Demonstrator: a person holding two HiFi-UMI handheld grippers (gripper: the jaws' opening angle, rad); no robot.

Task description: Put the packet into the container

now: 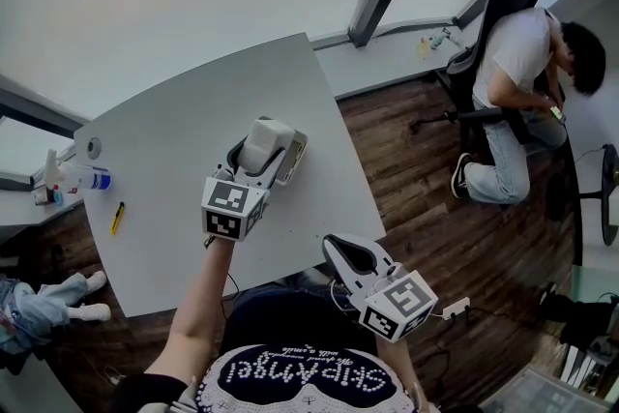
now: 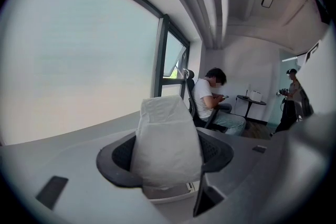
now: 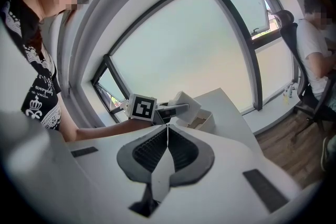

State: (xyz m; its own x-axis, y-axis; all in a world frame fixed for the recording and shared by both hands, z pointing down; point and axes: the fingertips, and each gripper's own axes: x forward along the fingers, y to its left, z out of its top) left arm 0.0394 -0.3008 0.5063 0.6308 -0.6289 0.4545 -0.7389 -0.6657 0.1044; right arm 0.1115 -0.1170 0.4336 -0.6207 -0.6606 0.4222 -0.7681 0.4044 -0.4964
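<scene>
Packet [image 1: 266, 142] clamped in left hand-held gripper [image 1: 259, 160], over container [image 1: 298, 150].

Head view looks steeply down — all 3 apparently share the packet [image 1: 266, 144].

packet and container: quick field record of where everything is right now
packet: white, upright in the left gripper, packet directly above the container
container: white, open, on the table, container rim just under the packet
packet fully inside: cannot tell
left gripper: shut on packet
right gripper: jaws together, empty, held off the table's near edge
also on table: yellow item, bottle
</scene>
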